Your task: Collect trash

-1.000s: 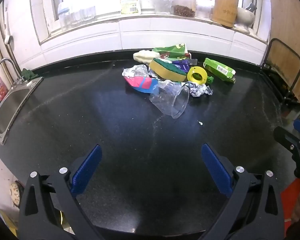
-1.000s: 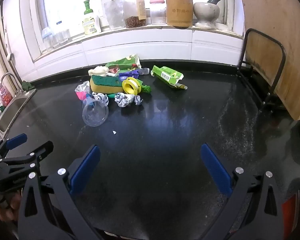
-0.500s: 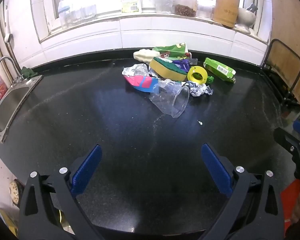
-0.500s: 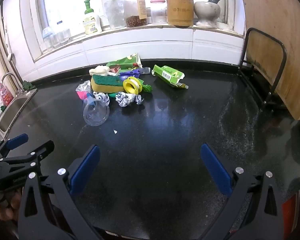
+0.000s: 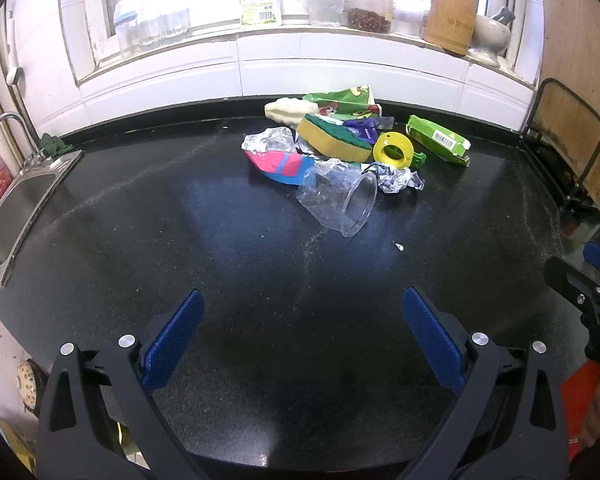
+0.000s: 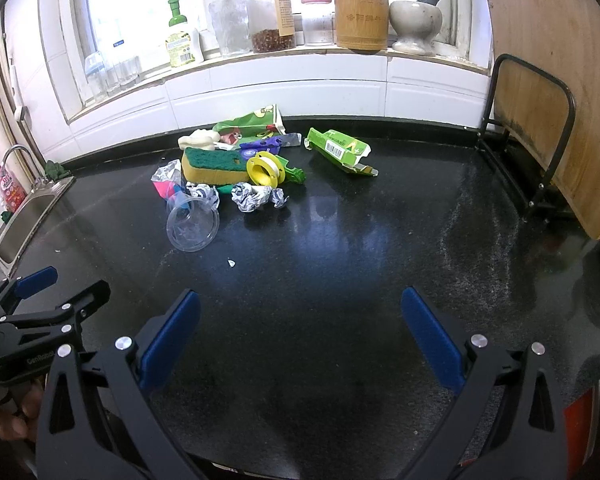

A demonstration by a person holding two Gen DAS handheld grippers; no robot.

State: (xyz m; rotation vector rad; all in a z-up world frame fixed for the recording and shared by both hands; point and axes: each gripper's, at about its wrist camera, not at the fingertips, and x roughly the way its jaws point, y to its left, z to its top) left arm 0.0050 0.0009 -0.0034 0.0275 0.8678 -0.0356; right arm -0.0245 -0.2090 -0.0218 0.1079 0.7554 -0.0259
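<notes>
Black speckled counter (image 5: pixel 180 240) holds a trash pile around a sponge (image 5: pixel 334 138): clear ribbed cup (image 5: pixel 340 200) on its side before it, crumpled foil (image 5: pixel 398 178) beside. Left gripper (image 5: pixel 300 336) and right gripper (image 6: pixel 300 332) hover well short, jaws spread, empty.

My left gripper (image 5: pixel 300 336) and right gripper (image 6: pixel 298 332) were black plastic frames with silver screws and ribbed blue pads (image 5: pixel 171 339). White lettering marked the left one's near side, seen from the right camera.
</notes>
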